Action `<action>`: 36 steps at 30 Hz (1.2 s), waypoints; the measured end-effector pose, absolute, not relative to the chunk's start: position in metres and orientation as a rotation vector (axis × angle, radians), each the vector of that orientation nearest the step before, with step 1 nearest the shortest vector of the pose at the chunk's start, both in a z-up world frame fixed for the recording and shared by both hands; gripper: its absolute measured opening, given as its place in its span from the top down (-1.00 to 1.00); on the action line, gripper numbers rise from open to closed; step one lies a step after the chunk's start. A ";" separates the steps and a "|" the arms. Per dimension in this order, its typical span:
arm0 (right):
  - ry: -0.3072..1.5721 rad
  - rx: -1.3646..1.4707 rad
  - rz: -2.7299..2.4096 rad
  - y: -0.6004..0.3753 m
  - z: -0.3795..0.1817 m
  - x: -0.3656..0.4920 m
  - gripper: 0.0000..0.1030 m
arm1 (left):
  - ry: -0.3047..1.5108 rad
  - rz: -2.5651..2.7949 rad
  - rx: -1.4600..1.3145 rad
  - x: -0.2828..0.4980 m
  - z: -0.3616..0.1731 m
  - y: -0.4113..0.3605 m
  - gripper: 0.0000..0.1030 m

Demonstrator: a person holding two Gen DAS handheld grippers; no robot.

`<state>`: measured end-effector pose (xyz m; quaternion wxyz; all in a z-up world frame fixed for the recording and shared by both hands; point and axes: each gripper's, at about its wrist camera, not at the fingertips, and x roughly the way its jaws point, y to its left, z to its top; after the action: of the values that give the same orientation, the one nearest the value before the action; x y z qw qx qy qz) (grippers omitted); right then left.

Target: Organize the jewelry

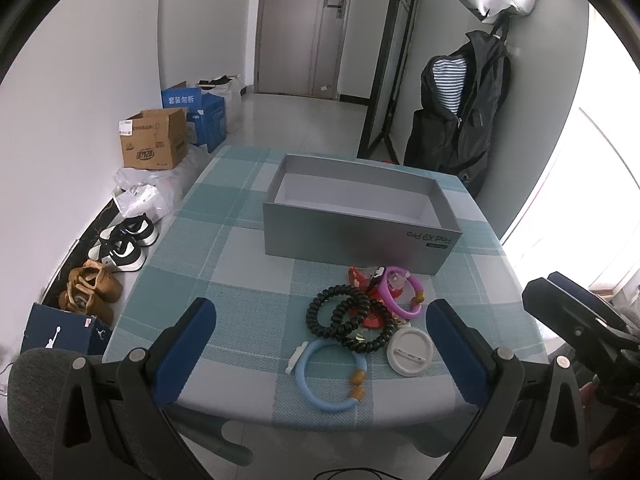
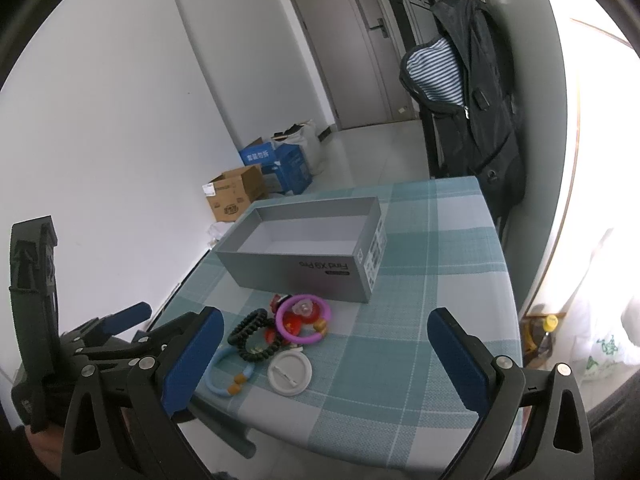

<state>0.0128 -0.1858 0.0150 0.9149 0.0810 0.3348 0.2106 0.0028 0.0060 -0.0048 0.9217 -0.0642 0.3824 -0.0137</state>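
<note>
Jewelry pile [image 1: 360,312] near front edge of desk [image 1: 248,280], just before empty grey box [image 1: 360,216]; nothing boxed yet. Left gripper [image 1: 320,356] and right gripper [image 2: 324,360] both with fingers spread wide, empty, short of pile. Rings likely light, rubbery, tangled: blue bracelet [image 1: 328,376] lies clearest, best pinched across its band.

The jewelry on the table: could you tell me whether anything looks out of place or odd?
Yes: the pieces lie in a jumbled heap in front of the empty grey box. The black coiled bands overlap each other, the purple bracelet rests on red items, and the box's printed lettering reads upside down.
</note>
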 end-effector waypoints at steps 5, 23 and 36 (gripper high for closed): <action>0.690 0.167 0.433 -0.186 0.015 0.013 -1.00 | 0.787 -0.031 -0.133 0.003 -0.006 0.005 -0.98; 0.692 0.171 0.433 -0.186 0.015 0.013 -1.00 | 0.803 -0.036 -0.151 0.003 -0.008 0.006 -0.98; 0.689 0.179 0.429 -0.188 0.015 0.016 -1.00 | 0.796 -0.030 -0.157 0.003 -0.008 0.009 -0.98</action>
<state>0.0159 -0.1877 0.0151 0.9149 0.0867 0.3347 0.2084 0.0029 0.0086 -0.0076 0.9186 -0.0766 0.3873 -0.0145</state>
